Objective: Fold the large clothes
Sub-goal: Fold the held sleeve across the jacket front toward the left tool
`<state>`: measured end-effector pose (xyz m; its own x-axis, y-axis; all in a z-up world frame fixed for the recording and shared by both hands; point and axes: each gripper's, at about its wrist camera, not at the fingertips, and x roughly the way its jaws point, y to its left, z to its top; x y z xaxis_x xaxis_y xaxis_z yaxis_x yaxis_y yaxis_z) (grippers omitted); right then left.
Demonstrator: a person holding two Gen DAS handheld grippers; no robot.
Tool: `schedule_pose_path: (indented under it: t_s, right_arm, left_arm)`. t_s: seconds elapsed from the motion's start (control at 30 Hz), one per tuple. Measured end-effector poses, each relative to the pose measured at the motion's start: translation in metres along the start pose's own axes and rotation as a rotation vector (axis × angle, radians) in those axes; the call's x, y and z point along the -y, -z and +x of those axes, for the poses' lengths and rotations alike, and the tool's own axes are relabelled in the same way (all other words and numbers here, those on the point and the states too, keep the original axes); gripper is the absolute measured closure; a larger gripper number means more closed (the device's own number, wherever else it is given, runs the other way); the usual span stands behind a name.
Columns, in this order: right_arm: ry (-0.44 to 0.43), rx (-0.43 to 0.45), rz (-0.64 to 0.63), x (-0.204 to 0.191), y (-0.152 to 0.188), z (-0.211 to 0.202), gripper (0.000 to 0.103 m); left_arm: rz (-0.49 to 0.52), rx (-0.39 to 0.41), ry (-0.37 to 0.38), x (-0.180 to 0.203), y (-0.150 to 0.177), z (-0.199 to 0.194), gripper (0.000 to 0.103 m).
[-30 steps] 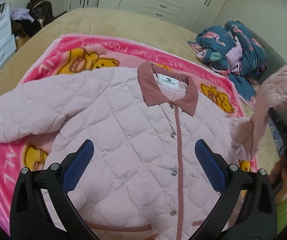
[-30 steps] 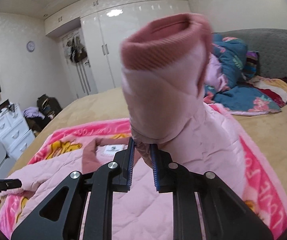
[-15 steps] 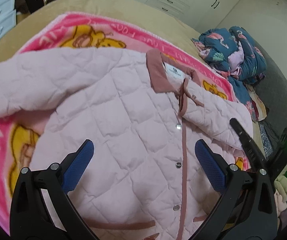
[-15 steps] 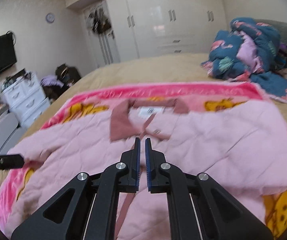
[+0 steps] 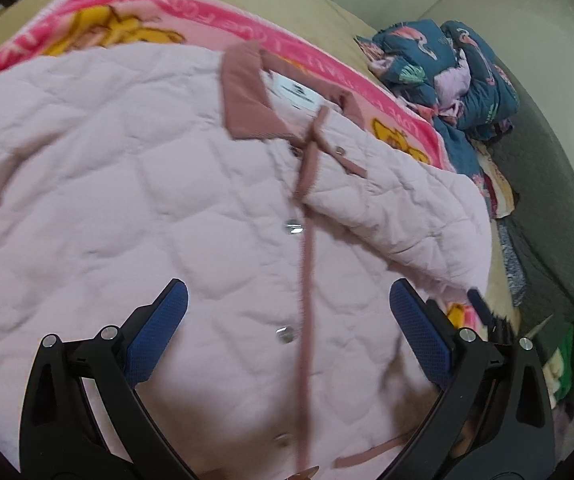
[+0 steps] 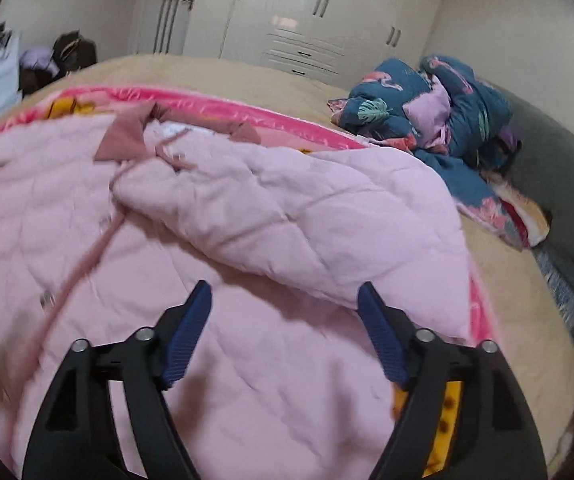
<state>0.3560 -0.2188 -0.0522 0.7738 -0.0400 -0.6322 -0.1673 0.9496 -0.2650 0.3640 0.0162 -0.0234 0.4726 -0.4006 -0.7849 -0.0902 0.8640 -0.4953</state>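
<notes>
Jacket (image 5: 135,208): lying buttoned on the pink blanket (image 5: 327,68), filling frame centre, sleeve folded across at right.
Left tongs (image 5: 287,332): gaping wide, hovering over the placket.
Right tongs (image 6: 283,328): gaping wide, hovering below the folded sleeve (image 6: 287,216).

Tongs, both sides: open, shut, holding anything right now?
Left tongs: open, empty, above the pink quilted jacket.
Right tongs: open, empty, above the folded-in sleeve.
</notes>
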Motion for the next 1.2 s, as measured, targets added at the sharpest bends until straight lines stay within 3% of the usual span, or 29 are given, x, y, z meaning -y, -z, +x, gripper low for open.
schedule_pose_path:
  t_s: [0.1, 0.17, 0.3, 0.37, 0.47, 0.53, 0.6, 0.67, 0.77, 0.9, 1.0, 1.2]
  right_arm:
    - [0.025, 0.021, 0.001, 0.011, 0.006, -0.004, 0.018]
    - [0.066, 0.009, -0.096, 0.009, 0.009, 0.004, 0.008]
    - [0.24, 0.0, -0.375, -0.008, 0.017, 0.03, 0.008]
    - [0.282, 0.005, -0.487, -0.018, 0.024, 0.045, 0.008]
    - [0.299, 0.045, -0.54, -0.027, 0.02, 0.056, 0.008]
    - [0.307, 0.069, -0.559, -0.032, 0.015, 0.061, 0.012]
    - [0.289, 0.071, -0.58, -0.038, 0.009, 0.068, 0.029]
    - [0.242, 0.032, -0.586, -0.045, 0.005, 0.078, 0.066]
    - [0.156, 0.013, -0.508, -0.043, -0.004, 0.081, 0.088]
    - [-0.105, -0.006, -0.086, 0.005, -0.04, 0.061, 0.093]
    - [-0.259, 0.034, 0.118, 0.033, -0.061, 0.042, 0.094]
    - [-0.432, 0.164, 0.237, 0.031, -0.102, -0.003, 0.095]
  left_arm:
    - [-0.031, -0.036, 0.025, 0.013, -0.007, 0.023, 0.008]
    - [-0.048, -0.051, 0.042, 0.018, -0.009, 0.032, 0.008]
    - [-0.05, -0.054, 0.033, 0.029, -0.013, 0.04, 0.008]
    - [-0.044, -0.049, 0.03, 0.032, -0.014, 0.038, 0.008]
    - [-0.054, -0.041, 0.041, 0.027, -0.015, 0.03, 0.008]
    - [-0.055, -0.029, 0.028, 0.022, -0.016, 0.023, 0.008]
    - [-0.053, -0.013, 0.018, 0.014, -0.016, 0.013, 0.008]
    - [-0.058, 0.005, 0.021, 0.005, -0.015, 0.003, 0.008]
    - [-0.082, 0.021, 0.032, -0.009, -0.012, -0.009, 0.008]
    - [-0.107, 0.032, 0.048, -0.025, -0.01, -0.022, 0.008]
    - [-0.153, 0.047, 0.088, -0.037, -0.014, -0.032, 0.008]
    - [-0.208, 0.122, 0.174, -0.052, -0.019, -0.067, 0.008]
